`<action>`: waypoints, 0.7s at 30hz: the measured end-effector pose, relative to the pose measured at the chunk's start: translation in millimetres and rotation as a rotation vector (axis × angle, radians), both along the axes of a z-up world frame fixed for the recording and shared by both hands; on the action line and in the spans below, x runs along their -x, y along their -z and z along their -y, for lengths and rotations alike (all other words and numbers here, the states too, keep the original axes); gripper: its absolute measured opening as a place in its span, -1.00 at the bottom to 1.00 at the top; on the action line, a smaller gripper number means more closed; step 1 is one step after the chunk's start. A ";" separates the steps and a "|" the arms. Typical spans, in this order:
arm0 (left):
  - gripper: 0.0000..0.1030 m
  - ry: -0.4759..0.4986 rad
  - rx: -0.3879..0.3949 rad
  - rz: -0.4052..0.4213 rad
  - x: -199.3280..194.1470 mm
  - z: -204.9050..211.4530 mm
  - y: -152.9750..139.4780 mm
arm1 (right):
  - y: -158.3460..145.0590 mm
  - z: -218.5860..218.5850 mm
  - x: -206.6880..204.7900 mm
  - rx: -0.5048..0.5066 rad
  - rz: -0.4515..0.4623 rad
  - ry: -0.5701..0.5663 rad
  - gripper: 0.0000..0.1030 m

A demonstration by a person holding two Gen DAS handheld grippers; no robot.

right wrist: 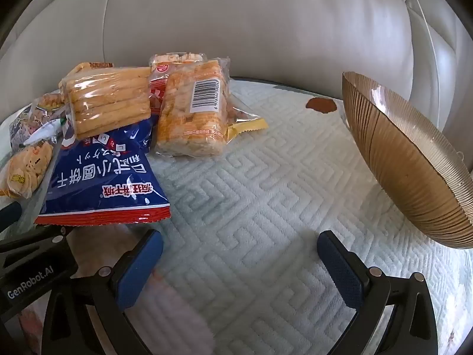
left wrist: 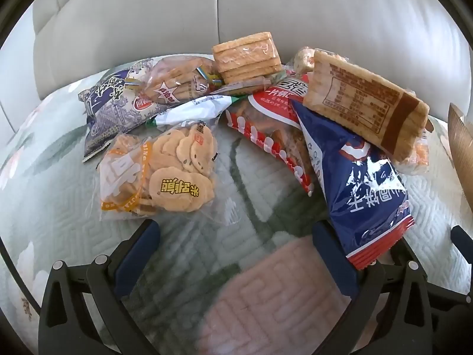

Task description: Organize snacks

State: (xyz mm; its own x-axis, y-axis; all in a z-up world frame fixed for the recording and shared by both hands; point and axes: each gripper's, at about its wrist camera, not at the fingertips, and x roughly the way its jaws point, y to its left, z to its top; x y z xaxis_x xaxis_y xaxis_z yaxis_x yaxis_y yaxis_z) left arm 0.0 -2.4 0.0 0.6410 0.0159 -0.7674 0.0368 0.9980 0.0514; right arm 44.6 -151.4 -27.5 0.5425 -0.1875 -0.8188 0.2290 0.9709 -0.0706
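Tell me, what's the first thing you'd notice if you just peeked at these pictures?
A jumbled pile of snack packets on the quilted cover, with a big blue biscuit bag sliding off its front and a clear bag of round rice crackers at its left edge. Off to the right stands a ribbed golden bowl, tipped up. Both grippers hang open and empty.

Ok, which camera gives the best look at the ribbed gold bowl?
The right wrist view: the gold bowl shows most of its ribbed wall and rim there. The left wrist view catches only a sliver at the right edge.
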 end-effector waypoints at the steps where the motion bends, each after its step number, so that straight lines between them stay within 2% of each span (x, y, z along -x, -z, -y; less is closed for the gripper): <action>1: 1.00 -0.001 0.016 -0.005 -0.5 -0.8 0.6 | 0.1 0.5 0.1 0.005 0.000 0.000 1.00; 21: 1.00 -0.001 0.022 0.000 -3.7 -1.7 2.3 | 1.6 -2.7 0.7 0.025 0.001 -0.003 1.00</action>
